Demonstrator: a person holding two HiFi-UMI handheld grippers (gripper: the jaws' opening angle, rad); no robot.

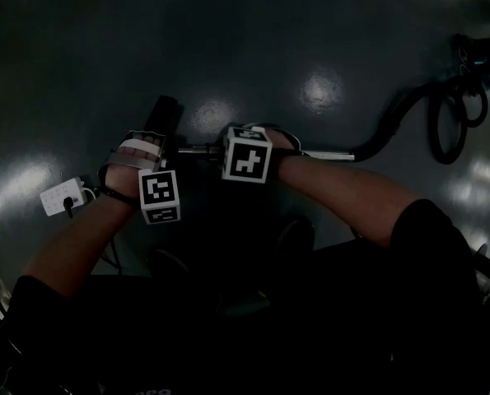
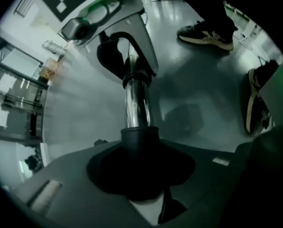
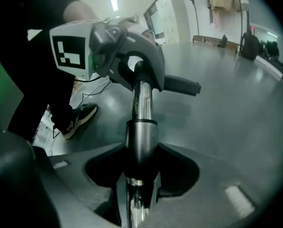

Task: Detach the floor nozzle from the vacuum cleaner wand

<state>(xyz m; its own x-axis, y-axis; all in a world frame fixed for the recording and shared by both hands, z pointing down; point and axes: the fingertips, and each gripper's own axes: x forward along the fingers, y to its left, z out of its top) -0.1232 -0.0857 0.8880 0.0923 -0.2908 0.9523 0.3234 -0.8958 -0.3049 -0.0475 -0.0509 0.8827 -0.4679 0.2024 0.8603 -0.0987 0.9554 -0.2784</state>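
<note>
Left tongs (image 2: 140, 175) clasp nozzle (image 1: 164, 112) (mostly hidden), right tongs (image 3: 140, 186) wand (image 3: 142, 106).

Both hands reached down in front of the body, each with a gripper closed on the tube.

The bare left forearm (image 1: 72, 245) angled in from the lower left. The left hand (image 1: 133, 159) steered the grey two-jaw left gripper (image 2: 141, 172) steeply downward, and its black-and-white marker cube (image 1: 160, 196) faced up. Its jaws pressed on the black plastic collar (image 2: 139, 137). The bare right forearm (image 1: 352, 192) came in from the right under a dark sleeve. The right hand (image 1: 284, 144) tilted the grey two-jaw right gripper (image 3: 141, 175) downward, just beside the left one, and its own marker cube (image 1: 247, 156) was turned up. Its jaws were closed on the dark sleeve of the shiny metal wand (image 3: 141, 141).
</note>
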